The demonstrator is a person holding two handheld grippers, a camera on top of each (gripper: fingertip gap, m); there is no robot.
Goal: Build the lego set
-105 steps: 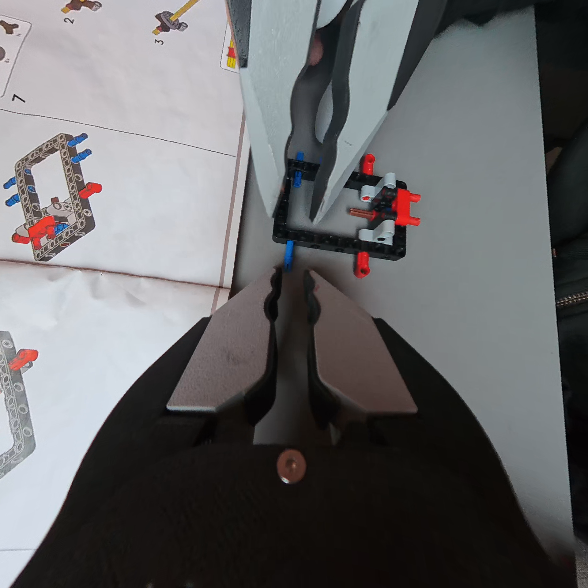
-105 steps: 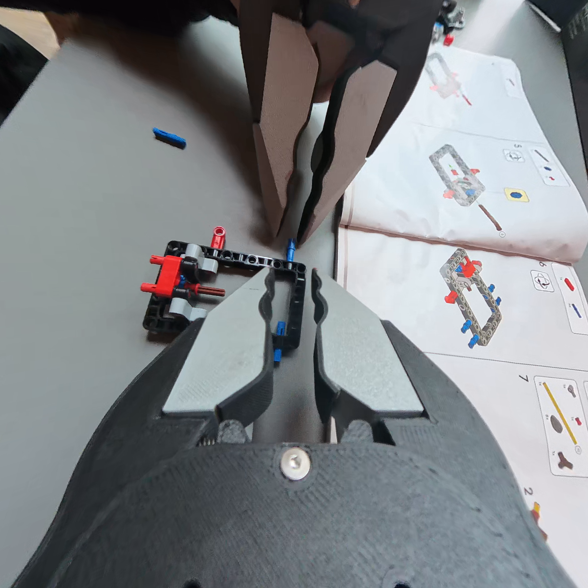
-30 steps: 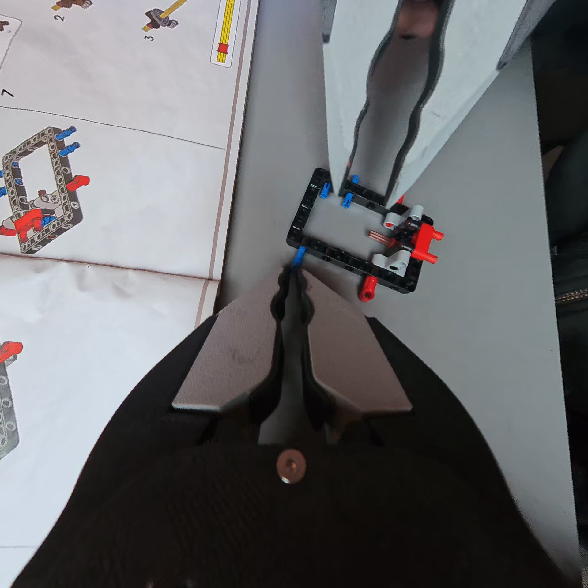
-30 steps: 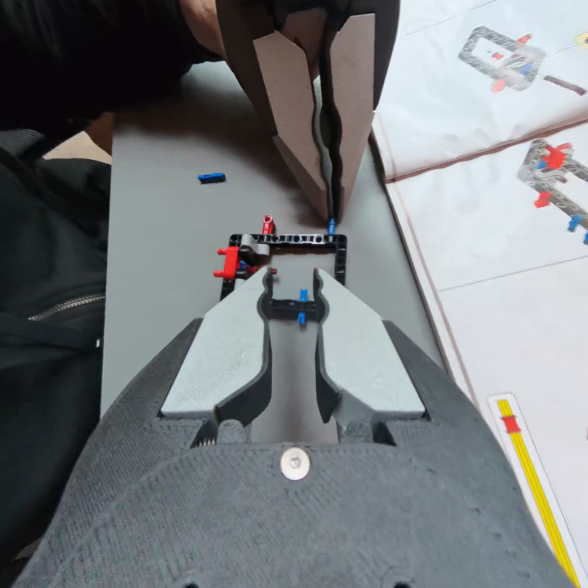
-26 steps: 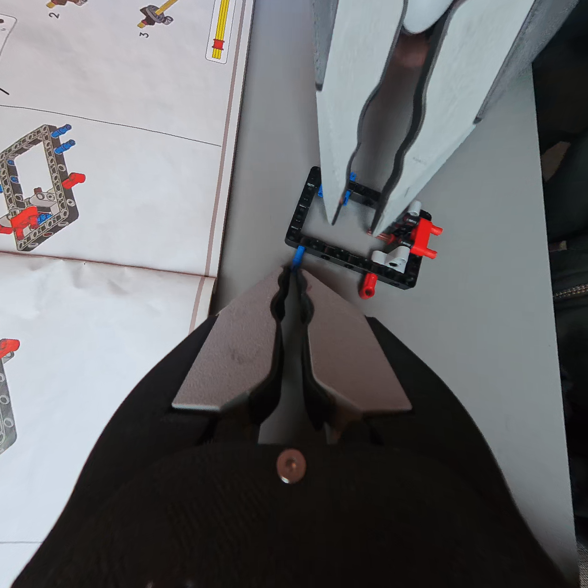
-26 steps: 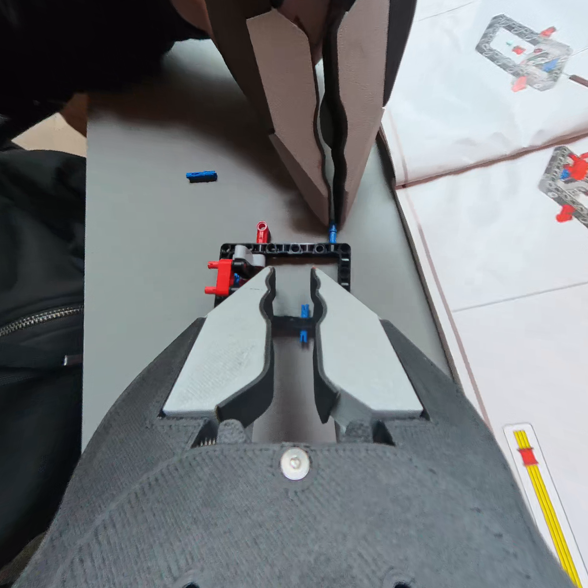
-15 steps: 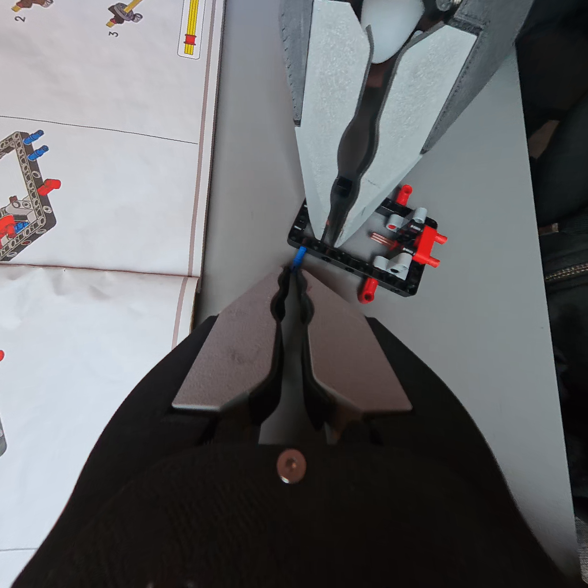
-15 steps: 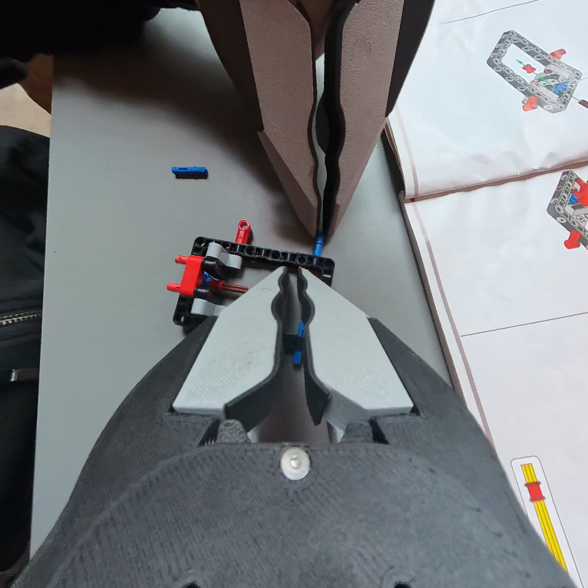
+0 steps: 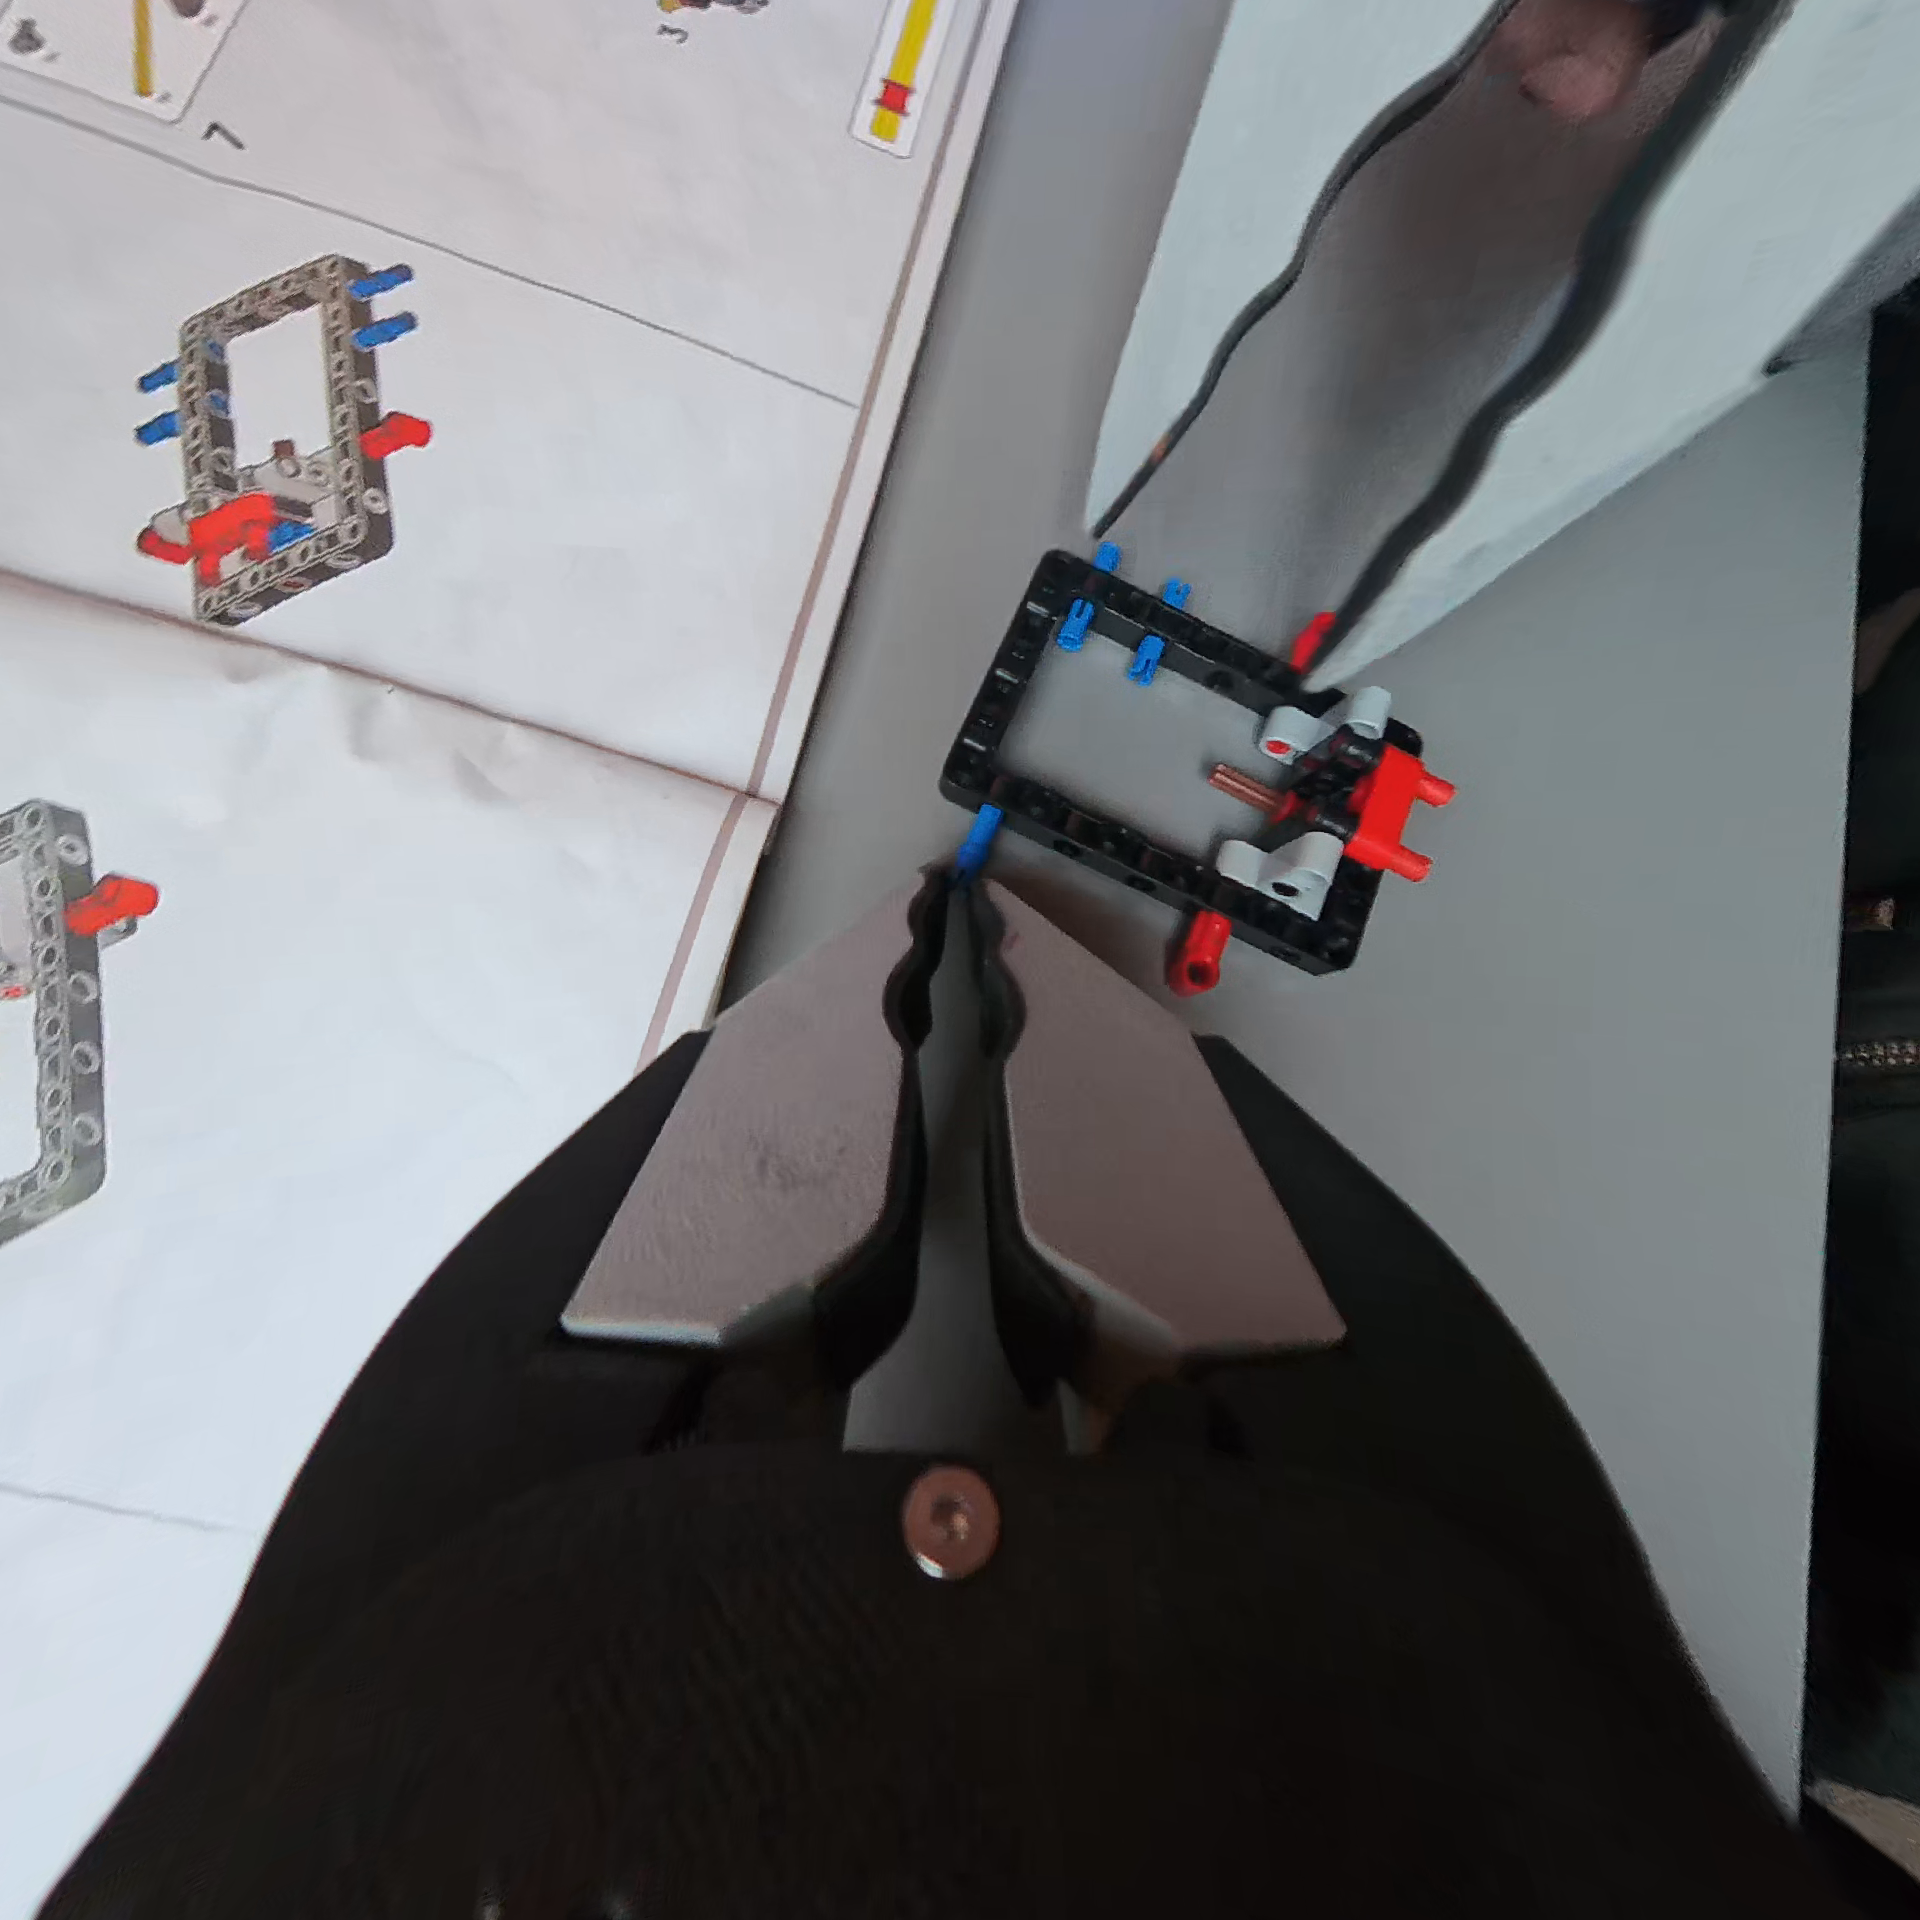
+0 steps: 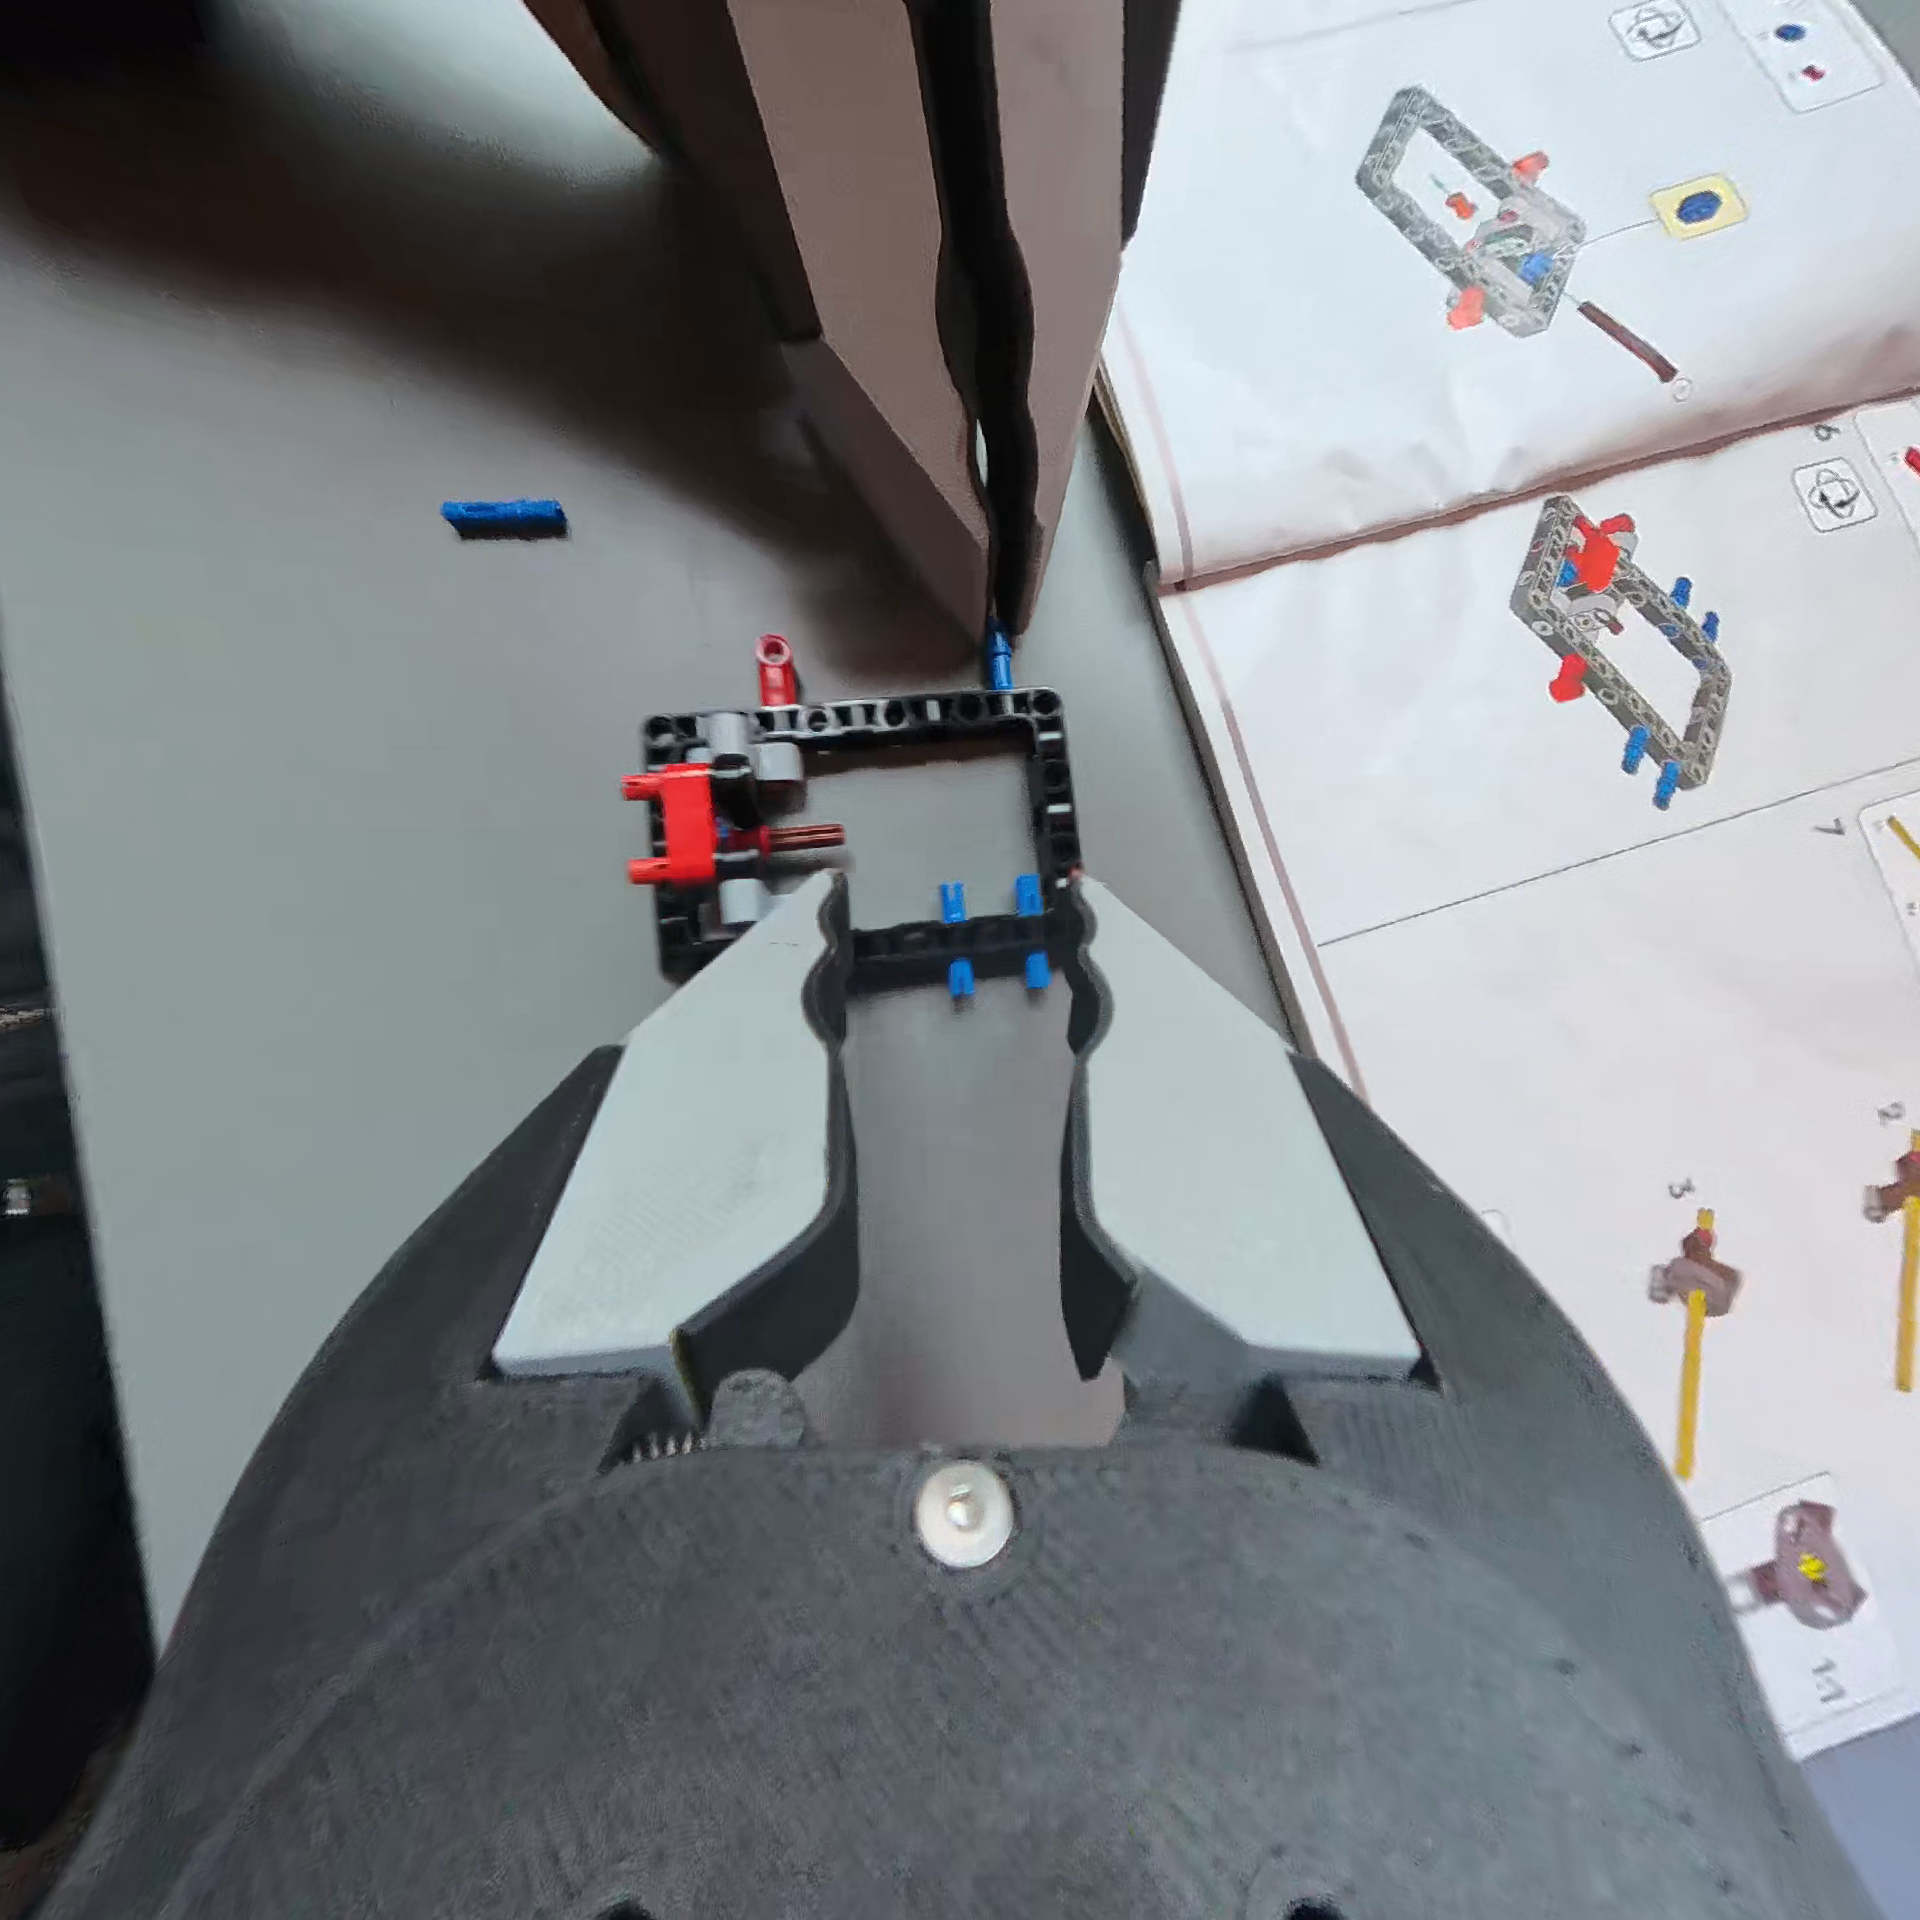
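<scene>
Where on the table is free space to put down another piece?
Bare table lies beyond the frame's red end, below the loose blue pin. It is crowded around the black frame, between both grippers: left, right. The instruction booklet covers the other side.

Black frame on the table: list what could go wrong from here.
1. The left gripper is shut on the blue pin at the black frame corner, while the right gripper is open and holds nothing; pushing the pin may slide the unbraced frame.
2. The frame lies near the table's edge and could be knocked off.
3. The loose blue pin lies apart and could be swept away.
</scene>
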